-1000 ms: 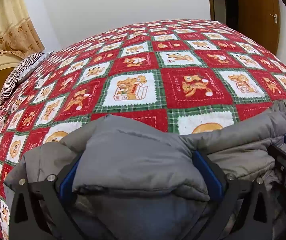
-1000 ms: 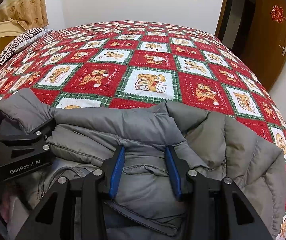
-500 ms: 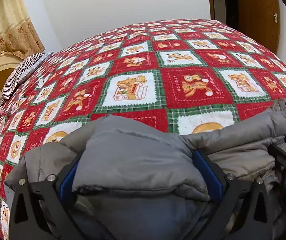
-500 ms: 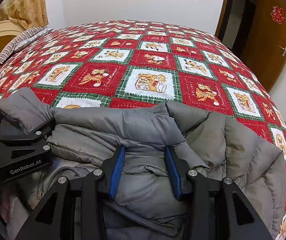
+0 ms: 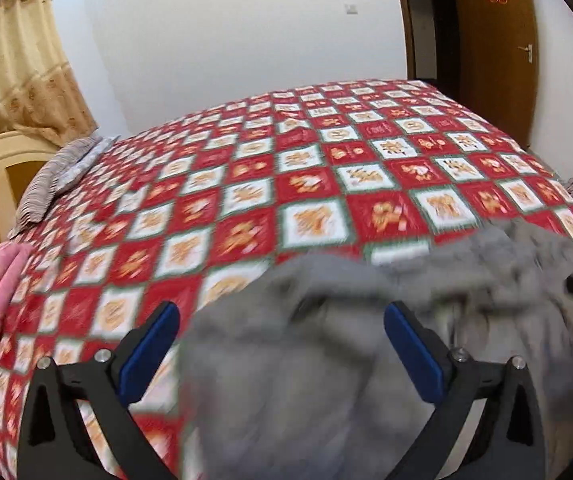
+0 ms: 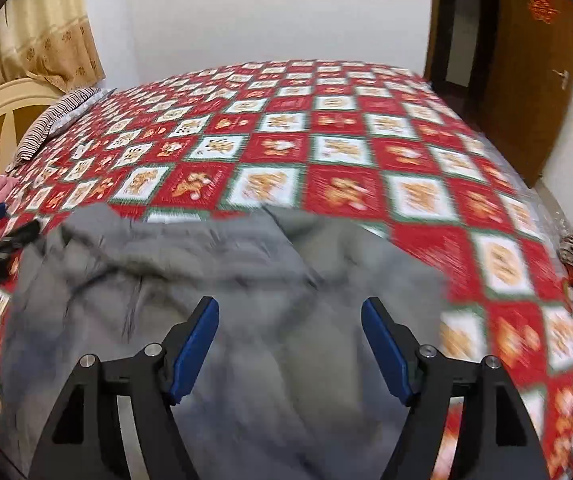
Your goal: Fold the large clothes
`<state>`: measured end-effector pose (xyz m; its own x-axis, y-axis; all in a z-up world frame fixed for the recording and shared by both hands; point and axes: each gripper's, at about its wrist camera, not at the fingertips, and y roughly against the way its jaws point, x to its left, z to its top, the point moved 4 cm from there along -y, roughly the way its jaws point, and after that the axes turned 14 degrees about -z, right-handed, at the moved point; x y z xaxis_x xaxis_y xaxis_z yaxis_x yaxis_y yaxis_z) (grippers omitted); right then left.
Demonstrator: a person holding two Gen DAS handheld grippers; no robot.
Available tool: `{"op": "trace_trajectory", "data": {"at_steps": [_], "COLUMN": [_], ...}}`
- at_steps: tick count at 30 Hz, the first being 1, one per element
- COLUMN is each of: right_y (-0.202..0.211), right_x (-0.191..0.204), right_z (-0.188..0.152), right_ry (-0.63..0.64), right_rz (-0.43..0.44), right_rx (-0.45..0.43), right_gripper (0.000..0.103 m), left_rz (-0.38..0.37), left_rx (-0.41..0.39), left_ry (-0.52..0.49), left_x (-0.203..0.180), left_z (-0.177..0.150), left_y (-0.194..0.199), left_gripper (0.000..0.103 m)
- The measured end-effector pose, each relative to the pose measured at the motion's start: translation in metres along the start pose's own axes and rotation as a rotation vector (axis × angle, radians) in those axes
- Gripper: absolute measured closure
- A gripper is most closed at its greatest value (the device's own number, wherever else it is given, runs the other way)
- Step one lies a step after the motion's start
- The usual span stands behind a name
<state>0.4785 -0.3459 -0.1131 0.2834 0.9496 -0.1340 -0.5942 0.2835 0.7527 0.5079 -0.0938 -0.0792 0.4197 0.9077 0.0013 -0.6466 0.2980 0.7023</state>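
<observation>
Item: grey puffer jacket [image 6: 246, 280] — bunched on bed [image 6: 366, 160], near edge | your left gripper [image 5: 278, 336] and right gripper [image 6: 290, 332]: both wide, holding nothing | handling: likely bulky, soft, springy, slippery shell — grip hem or shoulder seams

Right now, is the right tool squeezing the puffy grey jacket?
No, the right tool is wide open, its blue pads apart above the puffy grey jacket on the red checked quilt.
</observation>
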Motion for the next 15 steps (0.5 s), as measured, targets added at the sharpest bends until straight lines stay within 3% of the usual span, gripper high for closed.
{"op": "trace_trajectory", "data": {"at_steps": [2,8,15], "right_y": [0.018,0.080,0.133], "right_x": [-0.021,-0.066,-0.092], "right_z": [-0.034,-0.168,-0.268], "right_ry": [-0.031,-0.051,-0.124], "right_rz": [0.011,0.007,0.035], "right_rx": [0.030,0.090,0.103], "right_gripper": [0.029,0.029,0.029], "left_rz": [0.014,0.048,-0.028], "left_rx": [0.021,0.147,0.176], "left_ry": [0.010,0.023,0.088], "left_x": [0.015,0.037,0.019], "left_z": [-0.038,-0.193,-0.280], "left_y": [0.030,0.096,0.145], "left_gripper": [0.000,0.000,0.000]}}
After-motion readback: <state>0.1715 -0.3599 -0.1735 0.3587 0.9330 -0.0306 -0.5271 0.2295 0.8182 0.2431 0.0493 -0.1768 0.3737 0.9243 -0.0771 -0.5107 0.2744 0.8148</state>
